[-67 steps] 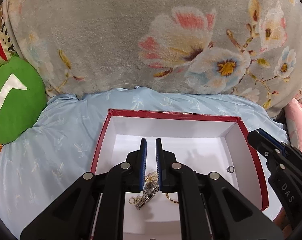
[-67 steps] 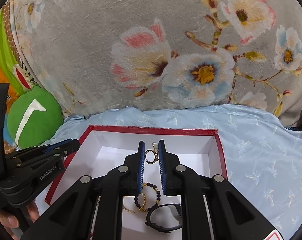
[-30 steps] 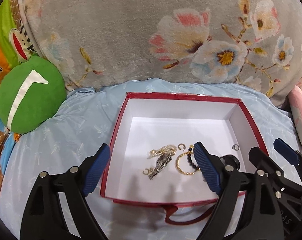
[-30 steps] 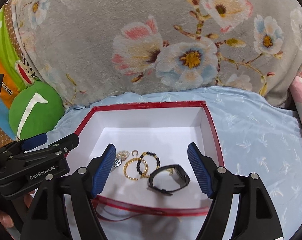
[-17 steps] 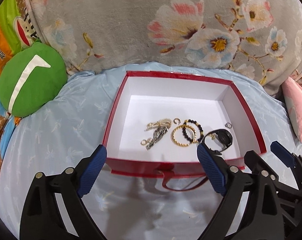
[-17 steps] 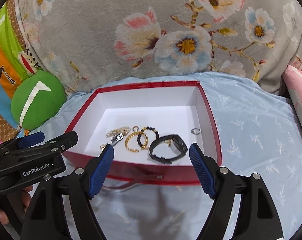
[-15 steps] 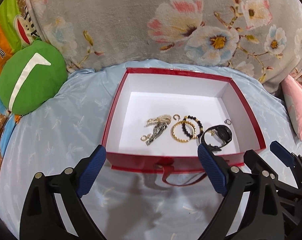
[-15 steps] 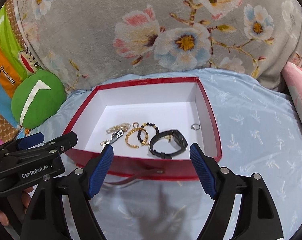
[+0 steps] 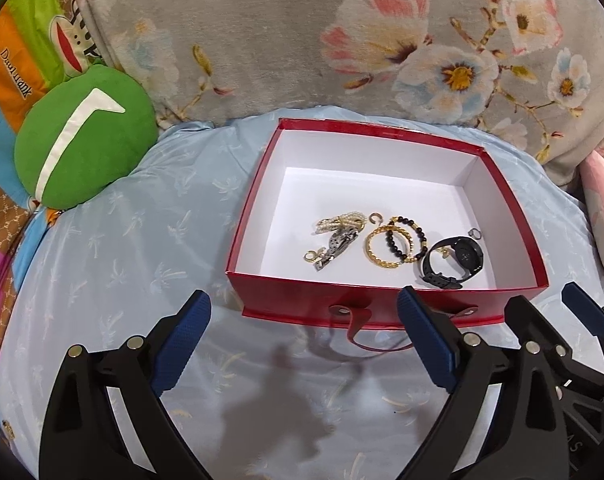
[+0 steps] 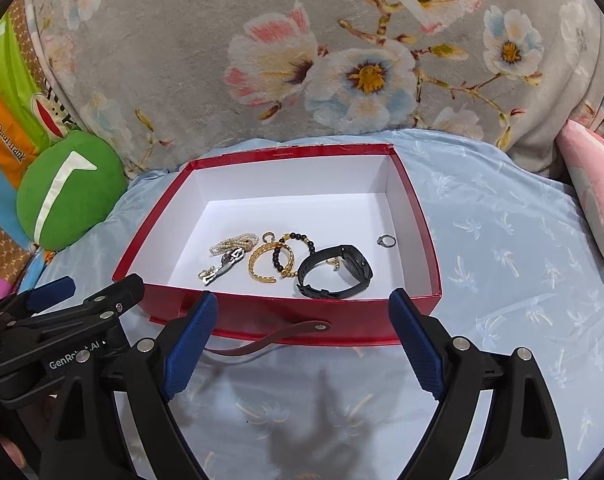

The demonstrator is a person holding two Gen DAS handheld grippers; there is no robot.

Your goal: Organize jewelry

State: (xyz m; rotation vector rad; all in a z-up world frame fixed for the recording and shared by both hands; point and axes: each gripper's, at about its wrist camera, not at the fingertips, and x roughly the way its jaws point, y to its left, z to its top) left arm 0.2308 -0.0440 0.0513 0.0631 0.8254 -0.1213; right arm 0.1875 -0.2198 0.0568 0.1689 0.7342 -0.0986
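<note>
A red box (image 9: 514, 204) with a white inside lies open on the blue bedspread; it also shows in the right wrist view (image 10: 418, 208). In it lie a black watch (image 9: 456, 262) (image 10: 338, 270), a gold bangle (image 9: 386, 246) (image 10: 263, 266), a black bead bracelet (image 9: 406, 236) (image 10: 293, 246), a pearl and silver piece (image 9: 336, 236) (image 10: 227, 258) and a small ring (image 9: 476, 234) (image 10: 386, 241). My left gripper (image 9: 304, 340) and right gripper (image 10: 302, 334) are both open and empty, in front of the box's near wall.
A grey floral blanket (image 9: 342, 32) rises behind the box. A green round cushion (image 9: 81, 144) lies at the left, a pink pillow (image 10: 594, 176) at the right. A red strap handle (image 10: 269, 338) hangs from the box front.
Both grippers opened wide and pulled back out of the box toward me. The right gripper let go of a ring, which now lies in the box.
</note>
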